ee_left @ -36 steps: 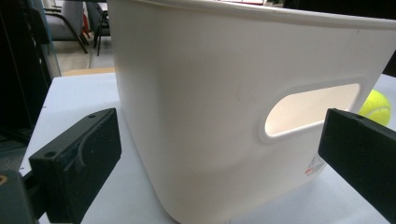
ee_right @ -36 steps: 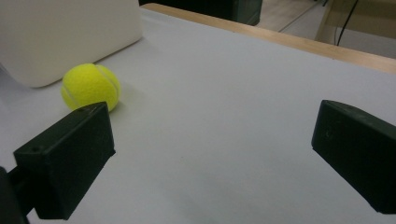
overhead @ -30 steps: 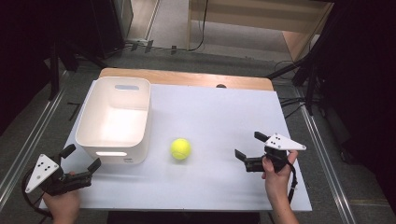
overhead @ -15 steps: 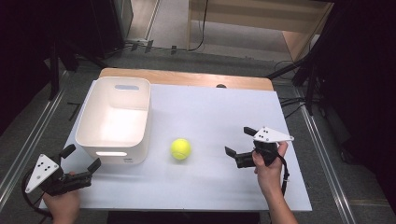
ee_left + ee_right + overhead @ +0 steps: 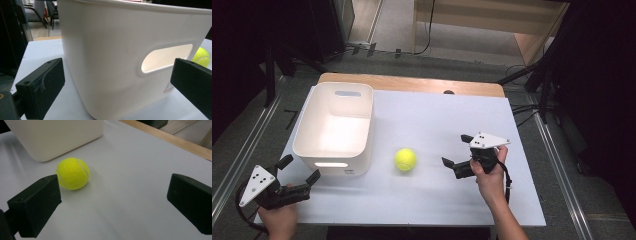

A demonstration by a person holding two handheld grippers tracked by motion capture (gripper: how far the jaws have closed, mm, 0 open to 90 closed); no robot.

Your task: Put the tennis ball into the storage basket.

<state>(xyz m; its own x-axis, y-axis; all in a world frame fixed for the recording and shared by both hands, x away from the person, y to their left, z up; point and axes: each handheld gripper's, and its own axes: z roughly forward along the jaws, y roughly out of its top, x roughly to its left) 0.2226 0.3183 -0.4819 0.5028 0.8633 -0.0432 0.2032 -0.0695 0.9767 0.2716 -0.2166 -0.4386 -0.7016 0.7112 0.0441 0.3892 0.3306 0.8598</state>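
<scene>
Our right tongs [image 5: 458,152], jaws wide apart and empty, sit nearer the tennis ball [image 5: 405,159], which rests on the desk [image 5: 437,120] toward their 9 o'clock, just right of the white bin [image 5: 335,129] that our parted left tongs [image 5: 298,169] face.

High view looks down; both gripper views share the bin [image 5: 334,125].

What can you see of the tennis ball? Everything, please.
The tennis ball is bright yellow-green and fuzzy-looking, with a pale curved seam. It rests on the white table, just right of the white bin and apart from it. The right claw is open, pointing at the ball from its right, not touching it.
</scene>
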